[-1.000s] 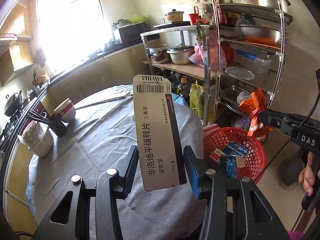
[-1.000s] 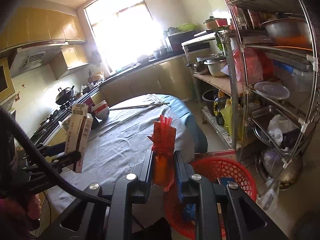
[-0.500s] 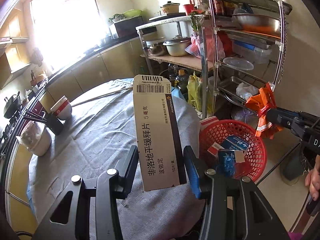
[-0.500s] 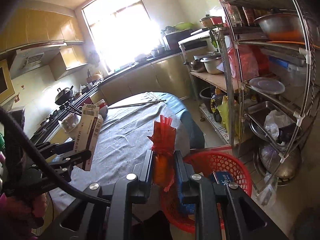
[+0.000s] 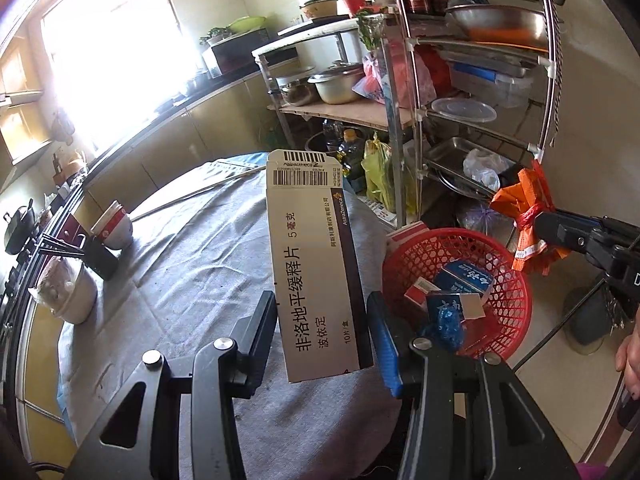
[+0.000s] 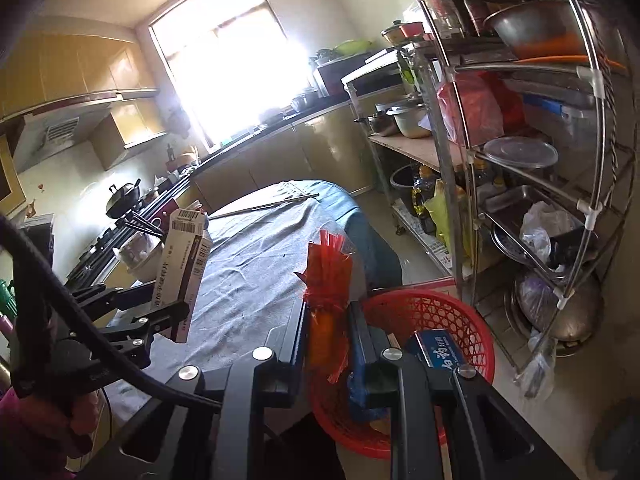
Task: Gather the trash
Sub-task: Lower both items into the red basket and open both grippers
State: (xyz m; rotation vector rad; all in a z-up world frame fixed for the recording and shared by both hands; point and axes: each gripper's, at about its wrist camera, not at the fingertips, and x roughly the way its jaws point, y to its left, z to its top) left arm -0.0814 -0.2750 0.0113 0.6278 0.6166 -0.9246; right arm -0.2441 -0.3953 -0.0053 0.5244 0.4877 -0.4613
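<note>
A grey-clothed surface (image 5: 192,264) fills the kitchen; a metal rack (image 5: 472,92) stands at two o'clock. Left tongs (image 5: 322,320) clamp a medicine box (image 5: 316,264); right tongs (image 6: 328,320) clamp an orange wrapper (image 6: 326,300) beside the red basket (image 5: 504,276).

Black left gripper (image 5: 322,338) has silver screws, blue-padded fingers (image 5: 384,344), perhaps a pink sleeve (image 6: 24,420) behind.

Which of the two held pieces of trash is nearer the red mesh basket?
The crumpled orange-red wrapper in the right gripper: it hangs beside the red mesh basket, while the white medicine box is over the table.
</note>
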